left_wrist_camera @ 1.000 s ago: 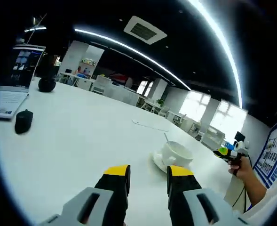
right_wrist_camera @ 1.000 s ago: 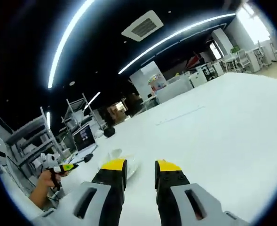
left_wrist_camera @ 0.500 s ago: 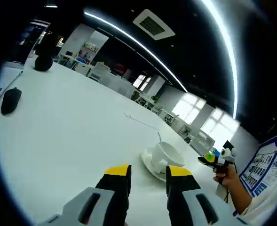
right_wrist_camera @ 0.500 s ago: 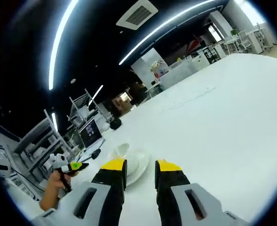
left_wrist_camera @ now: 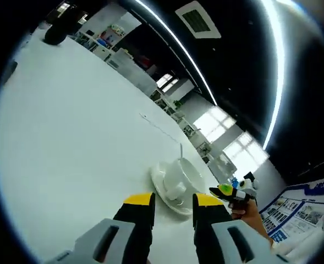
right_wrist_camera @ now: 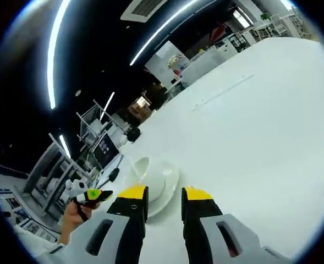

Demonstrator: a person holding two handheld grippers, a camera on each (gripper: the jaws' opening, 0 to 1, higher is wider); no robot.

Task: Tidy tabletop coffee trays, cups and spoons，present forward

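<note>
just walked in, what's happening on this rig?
A person is holding a pair of tongs in each hand over a large white table. Both the left tongs and the right tongs are open, empty, and aimed at a white coffee cup sitting on its saucer, with a spoon standing in the cup. Neither has touched it yet. A black mouse and a laptop sit further off.

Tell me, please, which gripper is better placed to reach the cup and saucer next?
Left, by a small margin. The cup and saucer sit straight ahead of the open left gripper, handle towards it. For the open right gripper the cup lies off towards one jaw.
</note>
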